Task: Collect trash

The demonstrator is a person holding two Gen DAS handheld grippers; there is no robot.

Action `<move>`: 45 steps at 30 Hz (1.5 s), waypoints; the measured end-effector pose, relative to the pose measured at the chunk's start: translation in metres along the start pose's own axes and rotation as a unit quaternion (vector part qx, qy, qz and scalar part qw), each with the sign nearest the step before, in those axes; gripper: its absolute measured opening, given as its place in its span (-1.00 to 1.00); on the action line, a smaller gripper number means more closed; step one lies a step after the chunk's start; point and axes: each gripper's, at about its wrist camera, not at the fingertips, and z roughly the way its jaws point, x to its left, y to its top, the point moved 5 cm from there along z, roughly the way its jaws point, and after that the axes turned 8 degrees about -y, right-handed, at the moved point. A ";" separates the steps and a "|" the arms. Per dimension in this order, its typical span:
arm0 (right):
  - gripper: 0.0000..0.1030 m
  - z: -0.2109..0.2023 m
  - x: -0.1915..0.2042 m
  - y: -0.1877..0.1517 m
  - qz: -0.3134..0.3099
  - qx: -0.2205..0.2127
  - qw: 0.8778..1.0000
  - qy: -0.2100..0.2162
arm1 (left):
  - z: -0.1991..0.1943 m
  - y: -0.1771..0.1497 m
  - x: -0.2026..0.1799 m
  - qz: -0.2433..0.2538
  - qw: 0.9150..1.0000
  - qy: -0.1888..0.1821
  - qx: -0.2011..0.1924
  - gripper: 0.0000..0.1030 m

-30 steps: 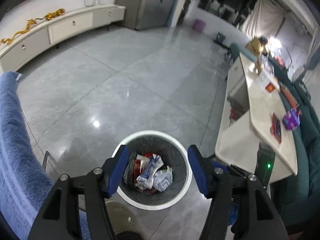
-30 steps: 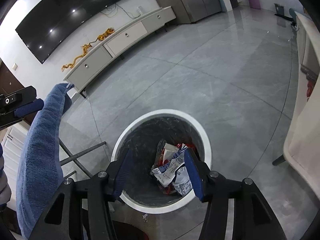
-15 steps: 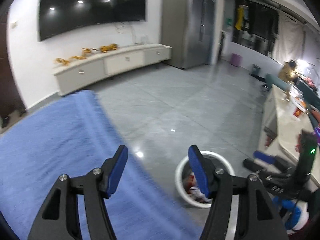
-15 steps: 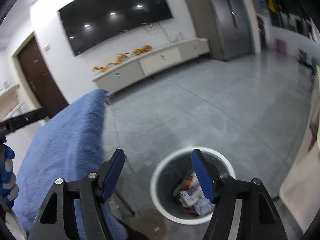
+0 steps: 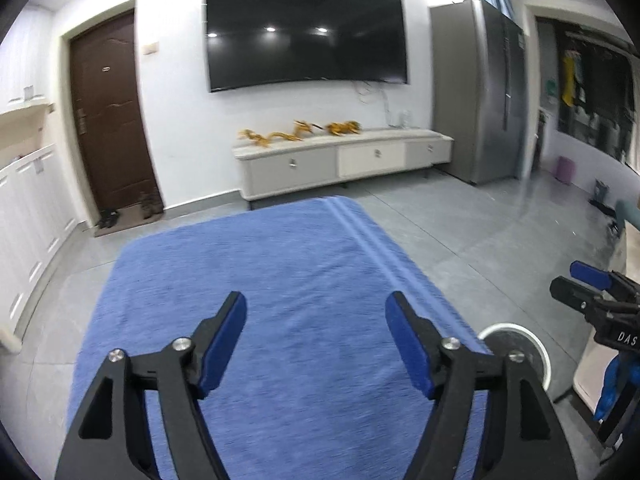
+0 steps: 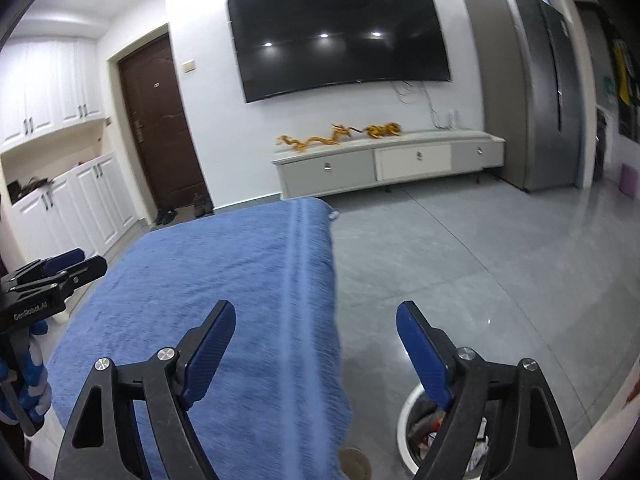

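the left gripper [image 5: 316, 326] and right gripper [image 6: 316, 334] both hang over a blue towel-covered surface [image 5: 280, 280], fingers spread with nothing between them, having just been opening. the trash bin [image 6: 408, 432] stands on the grey floor [image 6: 460, 260] just past the towel's right edge, wrappers [image 6: 478, 454] inside. the floor beyond lies bare up to the tv cabinet [image 6: 384, 164].

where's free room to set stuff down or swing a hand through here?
Free: the whole blue towel top, nothing on it; the grey tiled floor between towel, TV cabinet and fridge. Tight: bottom right, where the trash bin sits against the towel's edge. Both grippers' jaws have just been opening, nothing between them.
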 end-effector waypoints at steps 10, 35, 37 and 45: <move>0.88 0.011 0.068 0.027 -0.048 -0.010 0.999 -0.021 | -0.036 -0.011 0.083 -0.058 0.997 0.041 -0.038 0.60; 1.00 0.039 0.105 0.025 -0.054 -0.009 0.996 -0.075 | -0.038 -0.027 0.163 -0.091 0.988 0.114 -0.044 0.92; 1.00 0.044 0.103 0.026 -0.050 -0.008 0.996 -0.078 | -0.036 -0.026 0.165 -0.090 0.988 0.119 -0.044 0.92; 1.00 0.059 0.092 0.023 -0.035 -0.006 0.995 -0.091 | -0.027 -0.020 0.166 -0.093 0.987 0.118 -0.050 0.92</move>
